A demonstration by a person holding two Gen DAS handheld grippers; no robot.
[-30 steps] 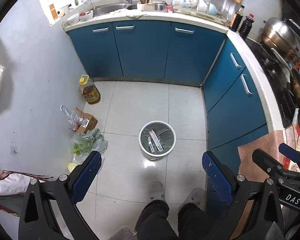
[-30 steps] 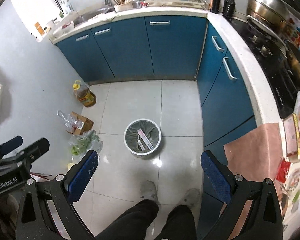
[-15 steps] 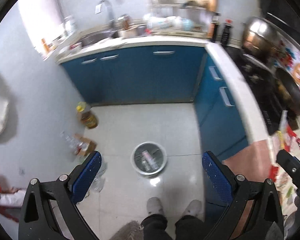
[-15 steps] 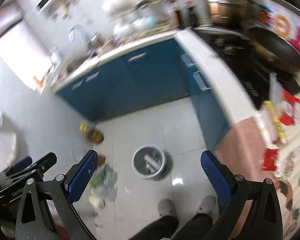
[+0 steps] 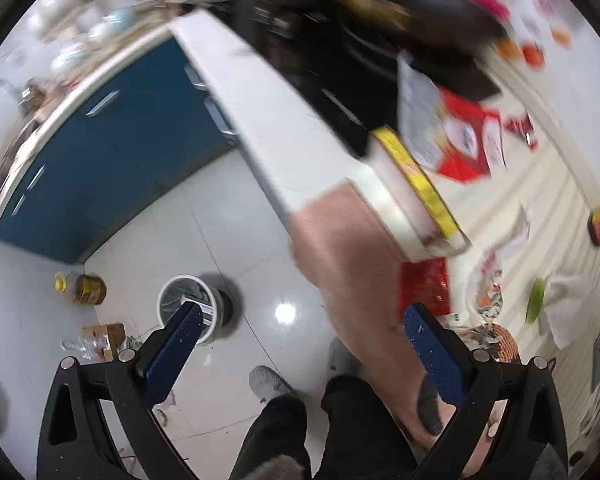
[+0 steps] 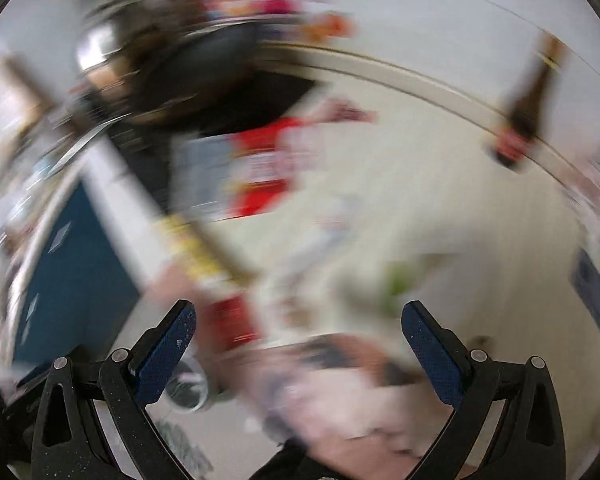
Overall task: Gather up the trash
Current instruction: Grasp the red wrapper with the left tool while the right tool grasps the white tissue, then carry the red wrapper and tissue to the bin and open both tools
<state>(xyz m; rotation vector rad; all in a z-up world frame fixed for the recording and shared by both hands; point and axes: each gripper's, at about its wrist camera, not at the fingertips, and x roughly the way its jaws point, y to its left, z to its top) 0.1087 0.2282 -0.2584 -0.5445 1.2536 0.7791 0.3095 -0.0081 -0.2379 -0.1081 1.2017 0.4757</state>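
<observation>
Blur smears right view; both grippers, left [image 5: 300,330], right [image 6: 298,328], spread wide, empty; bin [image 5: 188,300] partly hidden.

Both wrist cams high, angled down at counter [image 5: 284,128] corner (shared; right view blurred).

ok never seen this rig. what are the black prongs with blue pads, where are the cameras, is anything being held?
No robot here: a person carries a two-finger gripper in each hand, each with a fisheye camera looking along its fingers. The left gripper and the right gripper are both open and empty. The left view shows a kitchen: white trash bin and oil bottle on the tiled floor, blue cabinets, and a counter with red wrappers. The right view is motion-blurred; only a dark bottle reads clearly.
</observation>
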